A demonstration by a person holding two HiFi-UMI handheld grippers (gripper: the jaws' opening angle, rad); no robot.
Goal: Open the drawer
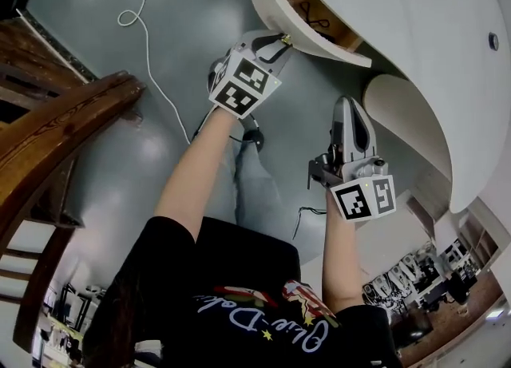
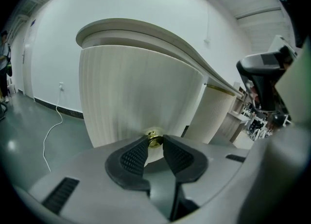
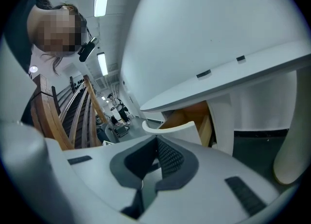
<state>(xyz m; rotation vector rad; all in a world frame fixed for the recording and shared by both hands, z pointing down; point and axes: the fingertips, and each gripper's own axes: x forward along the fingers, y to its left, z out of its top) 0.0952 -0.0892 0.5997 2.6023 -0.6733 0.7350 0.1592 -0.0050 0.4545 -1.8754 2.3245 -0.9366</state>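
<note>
In the head view, my left tool [image 1: 279,42] is meeting the front of the drawer [image 1: 267,3], which is standing pulled out of the white desk [image 1: 415,31]. My right tool [image 1: 350,109] is hanging below the drawer, apart from it.

In the left gripper view, the tool's pads are clamping the brass knob [image 2: 154,138] on the drawer's ribbed front.

In the right gripper view, that tool's jaws are sitting together, gripping nothing, and the open drawer is showing just beyond their tips.
</note>
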